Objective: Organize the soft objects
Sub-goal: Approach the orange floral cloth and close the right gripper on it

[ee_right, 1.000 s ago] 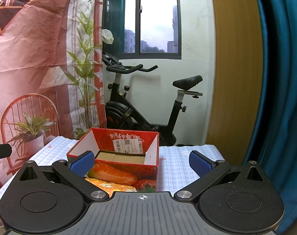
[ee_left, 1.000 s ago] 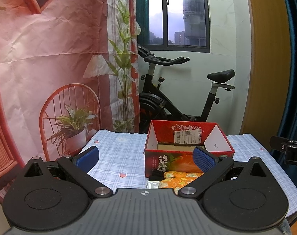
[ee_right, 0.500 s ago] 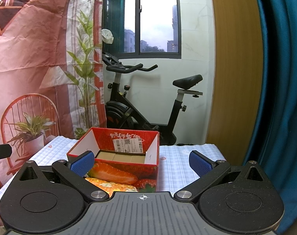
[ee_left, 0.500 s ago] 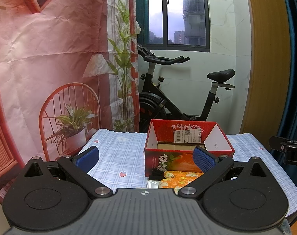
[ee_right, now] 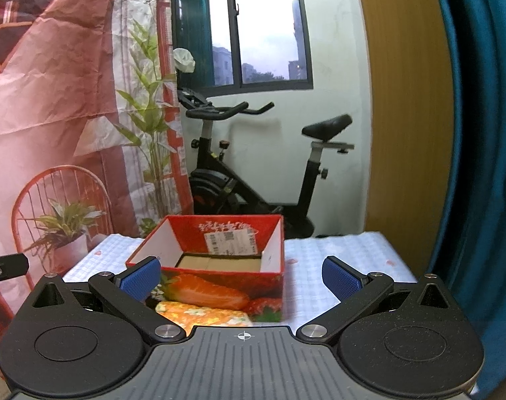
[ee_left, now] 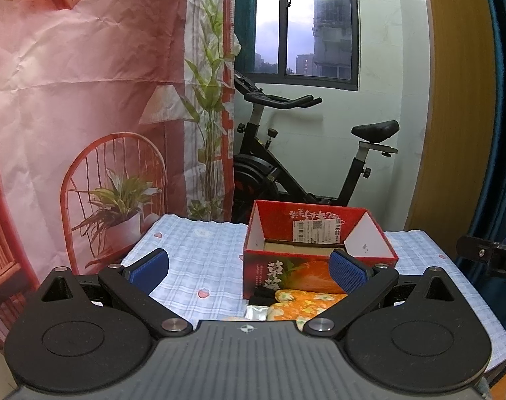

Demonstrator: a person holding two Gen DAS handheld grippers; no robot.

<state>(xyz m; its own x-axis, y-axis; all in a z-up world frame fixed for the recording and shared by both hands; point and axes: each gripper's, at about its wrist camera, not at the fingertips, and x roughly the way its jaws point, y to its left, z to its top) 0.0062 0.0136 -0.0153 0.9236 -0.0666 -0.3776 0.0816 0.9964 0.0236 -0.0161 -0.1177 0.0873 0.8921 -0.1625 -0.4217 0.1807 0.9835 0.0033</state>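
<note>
An open red cardboard box with fruit pictures stands on the checked tablecloth; it also shows in the right wrist view. Its inside shows only a brown cardboard floor. An orange flowered soft cloth lies on the table against the box's near side, also in the right wrist view. A small silvery packet lies beside the cloth. My left gripper is open and empty, above the near table. My right gripper is open and empty, facing the box.
An exercise bike stands behind the table under a window. A pink printed backdrop hangs at the left, a blue curtain at the right. The other gripper's tip shows at the edge of each view.
The right gripper has shifted and tilted slightly, so the box now sits more centred and nearer in its view. The left view is unchanged.
</note>
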